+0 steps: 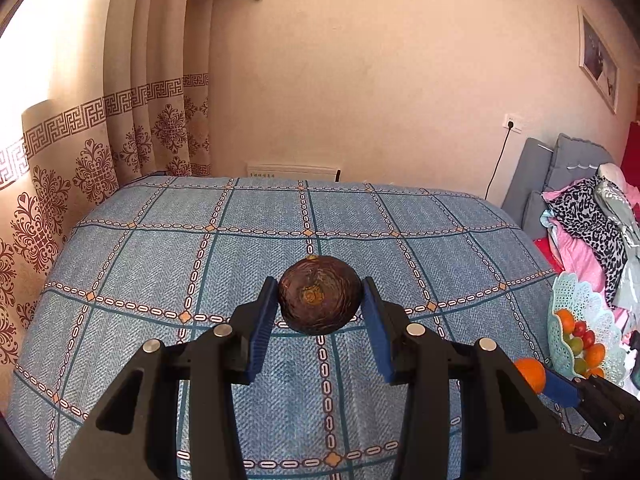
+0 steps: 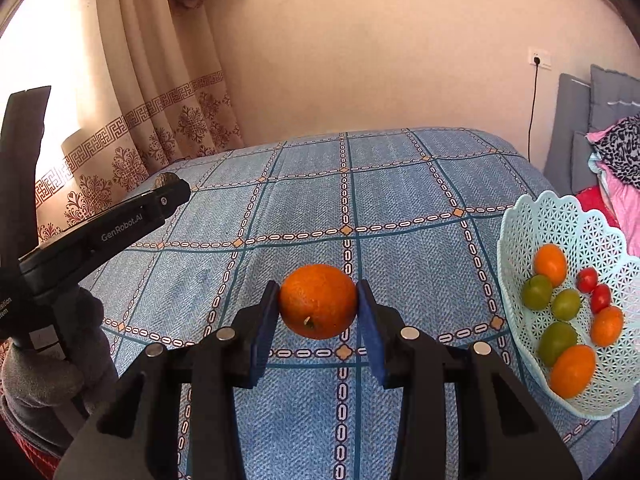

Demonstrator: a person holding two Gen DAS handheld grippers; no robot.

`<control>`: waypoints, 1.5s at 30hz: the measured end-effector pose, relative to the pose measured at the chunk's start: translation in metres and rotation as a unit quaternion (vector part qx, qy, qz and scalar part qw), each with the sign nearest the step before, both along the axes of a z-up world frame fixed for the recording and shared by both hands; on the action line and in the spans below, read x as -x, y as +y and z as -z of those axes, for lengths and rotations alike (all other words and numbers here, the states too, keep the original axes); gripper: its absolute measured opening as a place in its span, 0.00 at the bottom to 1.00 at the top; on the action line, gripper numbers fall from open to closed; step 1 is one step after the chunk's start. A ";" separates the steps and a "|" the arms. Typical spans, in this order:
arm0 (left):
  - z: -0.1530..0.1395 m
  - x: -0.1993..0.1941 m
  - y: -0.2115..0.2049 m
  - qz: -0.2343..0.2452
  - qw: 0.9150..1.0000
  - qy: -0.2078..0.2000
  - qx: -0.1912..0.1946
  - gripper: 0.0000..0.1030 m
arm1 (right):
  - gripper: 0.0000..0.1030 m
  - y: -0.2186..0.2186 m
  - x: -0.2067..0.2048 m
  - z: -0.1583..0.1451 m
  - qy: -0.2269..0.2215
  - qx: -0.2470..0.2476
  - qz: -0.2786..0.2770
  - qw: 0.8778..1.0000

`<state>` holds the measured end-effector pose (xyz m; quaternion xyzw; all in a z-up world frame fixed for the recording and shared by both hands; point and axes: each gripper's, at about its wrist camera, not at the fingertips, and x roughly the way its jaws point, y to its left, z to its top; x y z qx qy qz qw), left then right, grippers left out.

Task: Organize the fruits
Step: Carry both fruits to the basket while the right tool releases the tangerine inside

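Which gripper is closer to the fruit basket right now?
Right. The right gripper, holding an orange, sits just beside the basket; the left gripper is farther away.

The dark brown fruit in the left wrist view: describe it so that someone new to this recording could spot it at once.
Start from the blue checked bedspread that fills the left wrist view. Above its middle, the left claw grips a round dark brown fruit between two blue pads. It is the only dark fruit here: the right claw holds an orange, and the basket holds orange, green and red ones.
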<state>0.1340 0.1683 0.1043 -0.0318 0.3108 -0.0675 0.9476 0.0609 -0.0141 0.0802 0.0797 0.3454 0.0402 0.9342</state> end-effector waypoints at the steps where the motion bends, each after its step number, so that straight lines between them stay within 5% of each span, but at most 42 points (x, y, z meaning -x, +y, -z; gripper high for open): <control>1: -0.001 0.002 -0.002 0.003 1.000 -0.002 0.000 0.42 | 0.38 -0.002 0.003 -0.002 -0.003 -0.001 0.002 1.000; 19: -0.025 0.041 -0.044 0.073 0.996 -0.043 -0.011 0.42 | 0.38 -0.050 0.042 -0.025 -0.036 -0.017 0.066 0.997; 45: -0.011 0.091 -0.124 0.197 0.979 -0.038 -0.043 0.42 | 0.38 -0.162 0.078 0.006 -0.014 -0.023 0.203 0.979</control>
